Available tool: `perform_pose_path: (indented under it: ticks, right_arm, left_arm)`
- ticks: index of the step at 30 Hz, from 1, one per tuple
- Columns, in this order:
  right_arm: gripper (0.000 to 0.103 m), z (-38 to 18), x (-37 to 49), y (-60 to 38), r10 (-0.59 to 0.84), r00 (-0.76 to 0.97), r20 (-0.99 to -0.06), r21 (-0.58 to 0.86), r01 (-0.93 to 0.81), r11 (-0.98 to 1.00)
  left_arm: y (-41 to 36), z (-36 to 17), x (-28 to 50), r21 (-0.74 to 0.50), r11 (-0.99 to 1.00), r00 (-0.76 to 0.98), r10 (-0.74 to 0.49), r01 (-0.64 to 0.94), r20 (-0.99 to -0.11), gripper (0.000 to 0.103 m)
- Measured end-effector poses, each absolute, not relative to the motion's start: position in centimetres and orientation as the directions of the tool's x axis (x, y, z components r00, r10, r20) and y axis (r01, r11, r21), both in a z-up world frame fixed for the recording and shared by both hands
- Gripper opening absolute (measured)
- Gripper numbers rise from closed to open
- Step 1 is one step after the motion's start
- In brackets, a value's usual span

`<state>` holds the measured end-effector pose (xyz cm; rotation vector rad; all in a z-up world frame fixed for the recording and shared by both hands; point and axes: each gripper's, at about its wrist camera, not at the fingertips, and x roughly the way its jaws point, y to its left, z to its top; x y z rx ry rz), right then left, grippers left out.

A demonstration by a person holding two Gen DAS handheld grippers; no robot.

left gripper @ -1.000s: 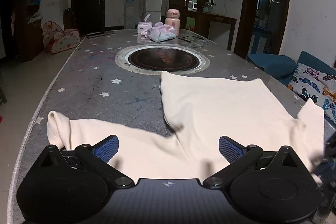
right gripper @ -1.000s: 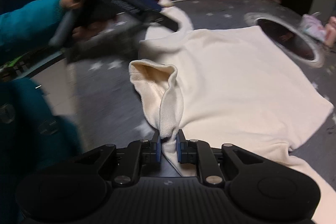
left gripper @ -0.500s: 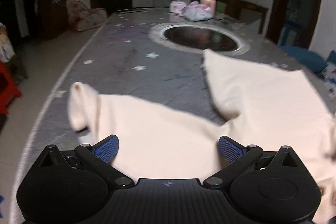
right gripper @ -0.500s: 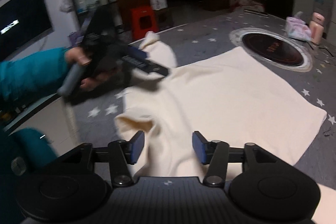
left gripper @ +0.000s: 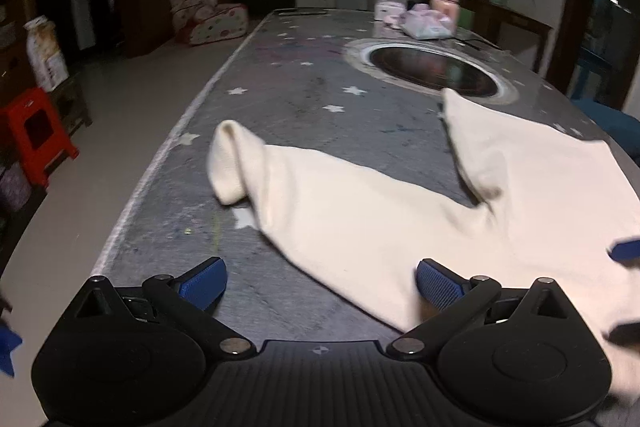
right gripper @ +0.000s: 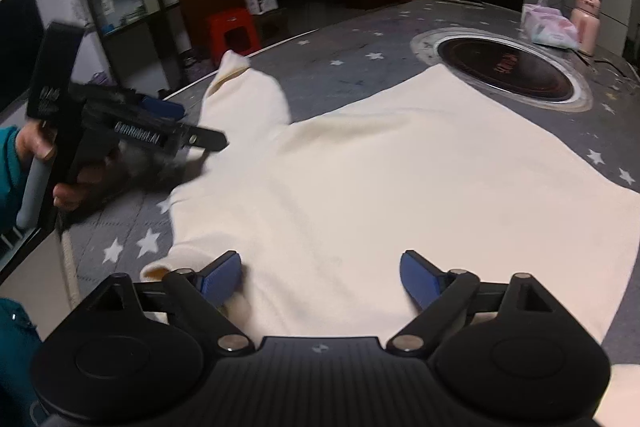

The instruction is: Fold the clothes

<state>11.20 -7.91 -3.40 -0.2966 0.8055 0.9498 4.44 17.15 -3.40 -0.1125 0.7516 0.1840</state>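
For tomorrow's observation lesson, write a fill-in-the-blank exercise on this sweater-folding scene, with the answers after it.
1. The sweater on the table is ____ in colour.
2. The right gripper has its jaws ____.
3. The stool beside the table is ____.
4. The table's cover is printed with white ____.

Answers: cream; open; red; stars

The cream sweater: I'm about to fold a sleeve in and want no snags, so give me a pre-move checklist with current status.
1. Right tool open, nothing pinched: ok; its jaws have just been opening.
2. Left tool open, empty: ok.
3. Cream sweater body flat on the table: ok.
4. Left sleeve spread straight: not ok, cuff curled.
5. Hem clear of the round cooktop: ok.
6. Other sleeve's position: cannot tell.
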Motion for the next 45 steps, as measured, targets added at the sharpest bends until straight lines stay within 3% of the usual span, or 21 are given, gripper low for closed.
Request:
perform_pose_path:
  ticks: [3, 5, 6, 13, 18, 27, 36, 40, 45]
  right_arm:
    - [0.091, -3.2, 11.1, -8.5, 0.613, 0.328, -0.719, 0.127, -0.805, 0.58]
    - [0.102, -3.1, 11.1, -9.0, 0.613, 0.343, -0.712, 0.138, -0.787, 0.601]
    - [0.103, -3.1, 11.2, -9.2, 0.612, 0.352, -0.708, 0.141, -0.778, 0.612]
    - [0.103, -3.6, 11.4, -9.8, 0.619, 0.349, -0.703, 0.194, -0.744, 0.64]
    - [0.103, -3.8, 11.3, -9.6, 0.613, 0.356, -0.705, 0.174, -0.752, 0.636]
    - [0.103, -4.1, 10.4, -8.5, 0.62, 0.355, -0.7, 0.135, -0.786, 0.603]
    - [0.103, -4.2, 10.6, -8.7, 0.633, 0.346, -0.693, 0.141, -0.796, 0.589]
    - [0.103, -4.2, 10.8, -8.5, 0.634, 0.345, -0.692, 0.139, -0.798, 0.586]
    - [0.103, -4.3, 10.7, -8.6, 0.638, 0.348, -0.687, 0.14, -0.798, 0.586]
  left_arm:
    - [18.0, -2.9, 5.6, -0.044, 0.966, 0.719, 0.16, -0.256, -0.676, 0.103]
    - [18.6, -2.6, 6.6, -0.045, 0.954, 0.721, 0.192, -0.295, -0.666, 0.103]
    - [19.0, -2.6, 7.1, -0.045, 0.948, 0.721, 0.207, -0.314, -0.662, 0.103]
    - [22.7, -3.1, 8.9, 0.032, 0.864, 0.62, 0.386, -0.502, -0.683, 0.103]
    - [25.0, -3.0, 5.4, 0.073, 0.747, 0.533, 0.535, -0.66, -0.655, 0.103]
    - [28.4, -2.3, -0.5, -0.11, 0.561, 0.475, 0.561, -0.82, -0.678, 0.103]
    - [27.8, -1.8, -3.5, -0.041, 0.438, 0.351, 0.657, -0.898, -0.667, 0.103]
    - [27.8, -0.8, -5.0, 0.035, 0.298, 0.219, 0.77, -0.954, -0.599, 0.103]
    - [30.1, 0.0, -7.2, -0.106, 0.315, 0.304, 0.691, -0.943, -0.655, 0.103]
